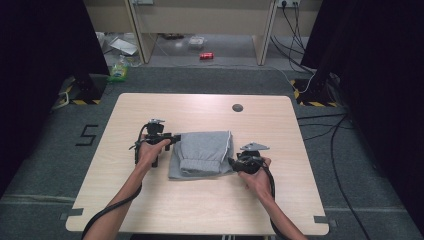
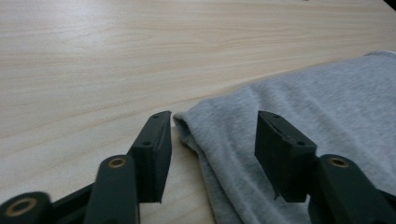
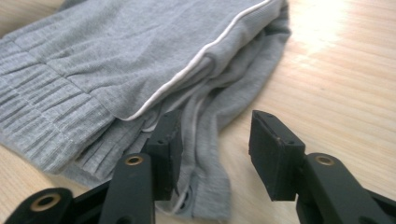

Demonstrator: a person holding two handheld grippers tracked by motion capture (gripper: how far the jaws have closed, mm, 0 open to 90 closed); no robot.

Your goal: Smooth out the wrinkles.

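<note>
- High view: a folded grey garment (image 1: 202, 154) lies near the middle of the light wooden table (image 1: 150, 107), its ribbed band toward the near edge and a thin white piping line running down its right side.
- High view: the left gripper (image 1: 172, 139) sits at the garment's far left corner, held in the person's left hand (image 1: 150, 152); its jaws point right, toward the cloth. From here I cannot tell how wide they stand.
- High view: the right gripper (image 1: 233, 162) is at the garment's near right corner, in the right hand (image 1: 256, 176), with a grey plate on top. A small dark round spot (image 1: 237, 107) marks the table farther back, well apart from the cloth.
- Left gripper view: the two black jaws stand apart. A corner of the grey garment (image 2: 299, 107) lies on the table (image 2: 93, 56) between them; the left pad (image 2: 154, 154) is just beside the cloth edge, and neither pad presses on it.
- Right gripper view: the jaws are apart here too. The left pad (image 3: 166, 151) rests against the layered edge of the garment (image 3: 116, 60), near the white piping, while the right pad (image 3: 273, 154) stands over bare table (image 3: 345, 84). Nothing is clamped.
</note>
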